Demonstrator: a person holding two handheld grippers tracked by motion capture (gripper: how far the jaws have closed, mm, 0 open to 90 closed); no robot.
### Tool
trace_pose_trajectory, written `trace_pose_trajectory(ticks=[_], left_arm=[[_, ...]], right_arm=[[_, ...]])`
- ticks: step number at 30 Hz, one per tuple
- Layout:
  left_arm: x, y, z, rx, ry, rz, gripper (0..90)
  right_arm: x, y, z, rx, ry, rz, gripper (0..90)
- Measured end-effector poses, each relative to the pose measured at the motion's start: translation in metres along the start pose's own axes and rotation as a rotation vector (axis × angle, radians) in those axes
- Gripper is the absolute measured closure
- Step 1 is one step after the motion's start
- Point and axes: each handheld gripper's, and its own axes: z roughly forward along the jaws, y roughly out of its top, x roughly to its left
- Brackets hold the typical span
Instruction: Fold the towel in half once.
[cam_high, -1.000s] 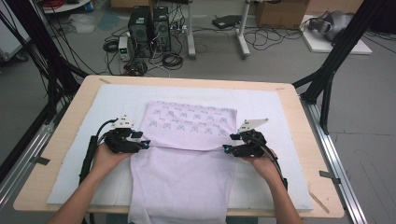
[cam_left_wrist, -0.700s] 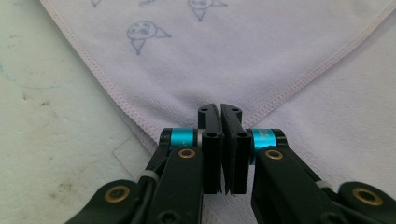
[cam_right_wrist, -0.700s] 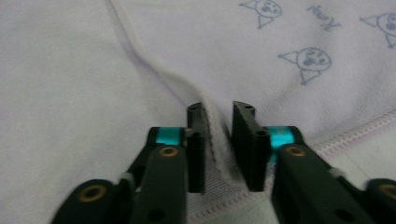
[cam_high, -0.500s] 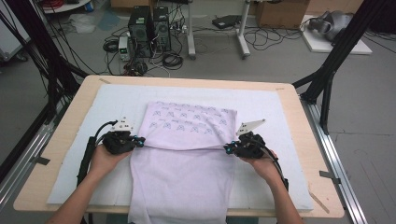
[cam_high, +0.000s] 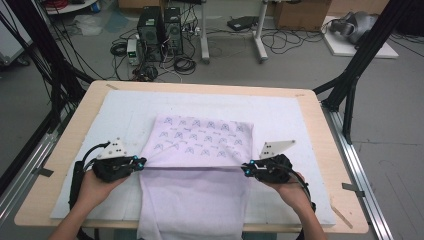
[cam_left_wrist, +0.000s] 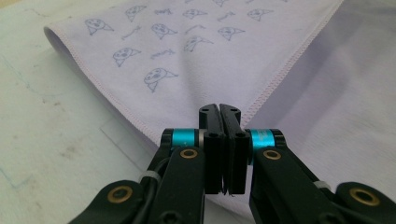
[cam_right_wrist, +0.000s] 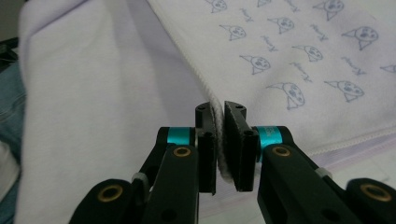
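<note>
A lavender cloth (cam_high: 200, 137) with small printed faces lies on the white mat, its plain near part hanging over the table's front edge. My left gripper (cam_high: 142, 162) is shut on the cloth's left edge; in the left gripper view the jaws (cam_left_wrist: 219, 110) meet with the hemmed cloth (cam_left_wrist: 159, 60) pinched between them. My right gripper (cam_high: 244, 169) holds the right edge. Its jaws (cam_right_wrist: 219, 110) have just been closing and now press on a thick fold of the cloth (cam_right_wrist: 289, 60). The cloth is pulled into a straight raised line between the two grippers.
The white mat (cam_high: 125, 112) covers most of the wooden table (cam_high: 312, 102). Black frame posts (cam_high: 350, 85) stand at the table's right and left corners. Computer towers (cam_high: 160, 30) and cables sit on the floor beyond. Blue trousers (cam_right_wrist: 7, 98) show at the left edge of the right gripper view.
Both grippers closed on the cloth's side edges, then drew back toward the person and rose slightly. The cloth between them is now lifted and stretched into a straight line.
</note>
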Motion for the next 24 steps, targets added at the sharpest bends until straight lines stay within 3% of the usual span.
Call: trace_pose_trajectory(ticks=[6, 9, 11, 12, 13, 14, 17, 21, 24], left_arm=[[-0.029, -0.015, -0.025, -0.012, -0.025, 0.008, 87.8], [-0.041, -0.022, -0.036, 0.01, -0.044, 0.027, 87.9], [-0.047, -0.024, -0.041, 0.016, -0.066, 0.026, 87.6], [-0.048, -0.024, -0.043, 0.017, -0.083, 0.022, 86.1], [-0.047, -0.023, -0.045, 0.018, -0.08, 0.024, 81.8], [-0.046, -0.02, -0.045, 0.016, -0.077, 0.025, 74.4], [-0.033, -0.009, -0.038, 0.007, -0.033, 0.01, 59.1], [-0.005, 0.011, -0.013, -0.006, 0.008, -0.014, 54.6], [0.016, 0.026, 0.011, -0.016, 0.063, -0.058, 49.7]], right_arm=[[0.027, -0.011, -0.015, -0.048, 0.054, -0.008, 84.0], [0.043, -0.015, -0.022, -0.064, 0.098, -0.01, 84.2], [0.051, -0.018, -0.026, -0.08, 0.144, -0.011, 77.0], [0.053, -0.019, -0.027, -0.098, 0.186, 0.001, 64.4], [0.053, -0.019, -0.028, -0.116, 0.214, 0.019, 60.1], [0.05, -0.02, -0.028, -0.115, 0.212, 0.026, 56.7], [0.032, -0.017, -0.026, -0.108, 0.146, 0.067, 51.2], [0.0, 0.0, -0.01, -0.071, 0.027, 0.102, 44.5], [-0.027, 0.012, 0.006, -0.031, -0.089, 0.079, 43.3]])
